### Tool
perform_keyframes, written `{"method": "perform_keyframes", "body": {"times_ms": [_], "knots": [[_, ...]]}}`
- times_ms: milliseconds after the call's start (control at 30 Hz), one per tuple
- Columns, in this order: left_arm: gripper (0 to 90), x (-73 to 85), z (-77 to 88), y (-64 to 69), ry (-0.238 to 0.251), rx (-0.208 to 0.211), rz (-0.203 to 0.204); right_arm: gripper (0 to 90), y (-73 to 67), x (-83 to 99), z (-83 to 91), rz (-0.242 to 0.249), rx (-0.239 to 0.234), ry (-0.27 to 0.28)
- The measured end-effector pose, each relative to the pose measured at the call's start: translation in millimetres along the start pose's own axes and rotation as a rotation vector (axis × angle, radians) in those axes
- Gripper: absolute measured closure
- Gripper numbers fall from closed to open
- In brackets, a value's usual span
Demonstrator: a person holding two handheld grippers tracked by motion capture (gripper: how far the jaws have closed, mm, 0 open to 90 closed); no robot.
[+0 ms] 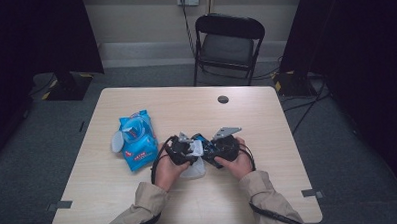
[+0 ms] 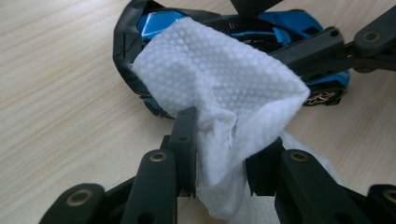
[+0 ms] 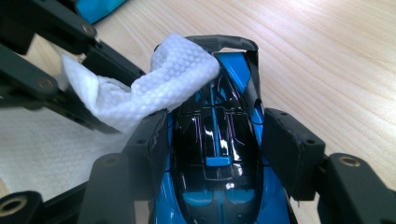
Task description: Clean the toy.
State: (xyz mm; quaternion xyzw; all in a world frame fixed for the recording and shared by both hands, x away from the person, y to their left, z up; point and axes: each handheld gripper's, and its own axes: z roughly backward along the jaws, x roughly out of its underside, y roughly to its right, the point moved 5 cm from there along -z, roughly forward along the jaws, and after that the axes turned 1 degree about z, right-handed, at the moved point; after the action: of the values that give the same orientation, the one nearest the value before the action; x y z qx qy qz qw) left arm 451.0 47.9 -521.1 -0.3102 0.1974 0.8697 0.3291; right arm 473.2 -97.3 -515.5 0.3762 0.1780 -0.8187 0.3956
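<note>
Your right hand-held gripper (image 3: 212,140) has its jaws part-way closed on a blue-and-black toy car (image 3: 219,154) — one pad against each flank, at the cabin, with the car's length running straight away between them. The car sits on the counter (image 1: 267,119), and the spoiler end is the far end from this gripper.

Your left hand-held gripper (image 2: 224,161) faces the right one from just across the car. Its jaws stand fairly narrow with a bunched white wipe (image 2: 229,93) between them; the pads pinch the gathered neck of the cloth. From there the wipe fans out ahead of the left gripper and drapes over the near end of the car, covering the corner by the spoiler. A loose tail of the wipe hangs below the jaws and spreads flat on the counter under the left gripper.

In the high view both grippers meet near the counter's middle, your left hand (image 1: 169,168) and right hand (image 1: 238,163) close together, the car and wipe between them. A blue pack of wipes (image 1: 136,139) lies on the counter just to the outer side of the left gripper, apart from it, with its round flap open.
</note>
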Motion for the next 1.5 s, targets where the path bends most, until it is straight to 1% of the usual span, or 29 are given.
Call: {"method": "perform_keyframes", "body": {"times_ms": [67,100,167,267,333,400,500,733,833,1000,1100,1167,1233,1300,1500], "knots": [[72.1,0.7,-1.4,-0.2,-0.014,0.001,0.001,42.0,0.1,0.1,0.0,0.000,-0.001,0.001],[72.4,1.4,-2.1,0.1,-0.026,0.010,-0.001,42.0,0.1,0.1,0.0,0.000,-0.001,0.002],[75.4,1.8,-3.3,1.7,-0.029,0.001,-0.005,42.0,-0.1,0.3,-0.1,-0.001,0.000,0.005],[79.3,1.3,-3.9,5.4,-0.040,0.009,-0.003,42.0,-0.3,0.4,-0.1,-0.001,0.003,0.006],[80.9,0.6,-4.9,8.9,-0.046,0.023,0.003,42.0,-0.2,0.3,-0.1,-0.001,0.003,0.006],[81.7,-0.4,-6.6,13.4,-0.049,0.036,-0.003,42.0,-0.2,0.1,-0.1,0.002,0.004,0.004],[82.1,-1.5,-9.4,21.0,-0.051,0.071,0.004,42.0,-0.4,-0.1,-0.1,0.003,0.003,0.000],[82.5,-1.8,-12.9,33.5,-0.039,0.096,-0.002,42.1,-0.6,-0.6,-0.1,0.005,0.003,-0.005],[82.6,-2.1,-13.3,37.0,-0.047,0.097,-0.014,42.1,-0.5,-0.8,-0.1,0.006,0.004,-0.008],[82.8,-2.0,-13.7,41.1,-0.049,0.102,-0.019,42.1,-0.5,-0.9,-0.2,0.004,0.002,-0.008],[83.0,-1.4,-14.9,46.0,-0.044,0.134,-0.006,42.0,-0.4,-1.2,-0.5,0.004,0.003,-0.008],[83.1,-1.4,-16.1,50.4,-0.041,0.145,-0.011,42.1,-0.3,-1.2,-0.7,0.005,0.003,-0.008],[83.1,-2.4,-17.4,54.0,-0.044,0.148,-0.015,42.0,-0.3,-1.2,-0.7,0.006,0.003,-0.008],[83.1,-2.9,-17.9,55.0,-0.049,0.151,-0.014,42.0,-0.4,-1.0,-0.5,0.006,0.002,-0.007],[83.2,-2.3,-18.4,57.2,-0.040,0.153,-0.015,42.1,-0.3,-0.8,-0.6,0.005,0.000,-0.005]]}}
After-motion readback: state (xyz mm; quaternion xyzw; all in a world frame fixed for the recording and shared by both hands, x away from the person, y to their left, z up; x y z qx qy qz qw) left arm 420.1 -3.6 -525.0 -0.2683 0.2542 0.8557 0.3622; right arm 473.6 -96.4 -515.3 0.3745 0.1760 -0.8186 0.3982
